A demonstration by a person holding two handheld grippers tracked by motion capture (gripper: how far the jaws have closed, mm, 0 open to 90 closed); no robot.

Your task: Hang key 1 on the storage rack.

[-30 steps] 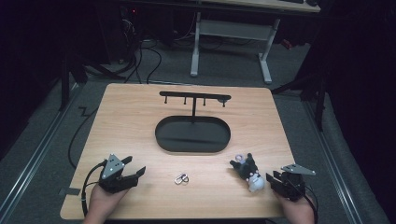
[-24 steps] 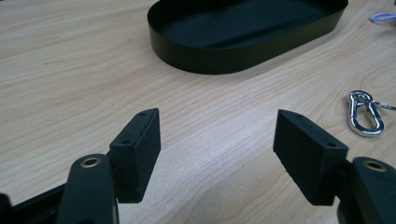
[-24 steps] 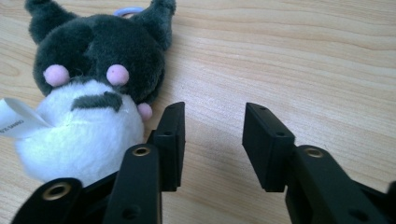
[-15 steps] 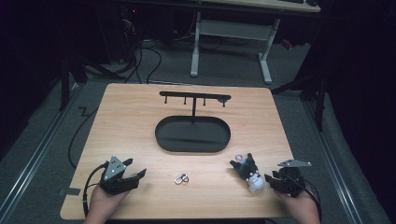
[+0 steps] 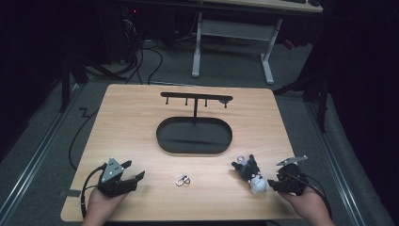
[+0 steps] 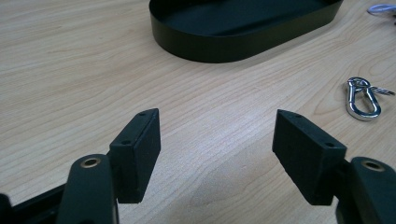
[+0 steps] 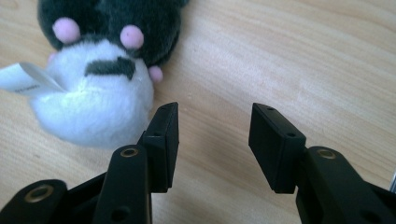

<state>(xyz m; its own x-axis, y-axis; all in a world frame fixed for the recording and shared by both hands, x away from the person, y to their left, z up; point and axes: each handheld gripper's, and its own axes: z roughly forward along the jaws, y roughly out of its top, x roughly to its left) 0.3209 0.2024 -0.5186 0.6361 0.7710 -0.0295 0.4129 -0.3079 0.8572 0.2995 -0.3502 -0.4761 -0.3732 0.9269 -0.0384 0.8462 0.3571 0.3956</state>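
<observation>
On the near right of the table (image 5: 141,122), seen from the high view, a small plush toy (image 5: 251,174) lies flat on the wood. It is black on top and white at the bottom. The right gripper (image 5: 275,182) sits just beside the toy, held in a hand at the table's near edge. Its tips are close to the white end, but the view is too small to tell if they touch. The left gripper (image 5: 136,178) rests at the near left, well apart from the toy. A silver clip (image 5: 183,180) lies between the two grippers. Farther back stands a black oval tray (image 5: 164,141) with a thin rack (image 5: 195,98) rising from it.

From the left gripper view, the left gripper (image 6: 217,135) has its jaws wide apart with bare wood between them. The clip (image 6: 363,98) lies to the right of the jaws, and the tray (image 6: 210,44) sits ahead of them.

From the right gripper view, the right gripper (image 7: 214,125) has its jaws about half apart, and they have just been opening. Nothing is between them but wood. The toy (image 7: 98,79) lies up and to the left, outside the gap. Its white part sits right next to the left jaw, maybe brushing it. The toy has pink spots, and a white tag (image 7: 25,78) sticks out from its side.
</observation>
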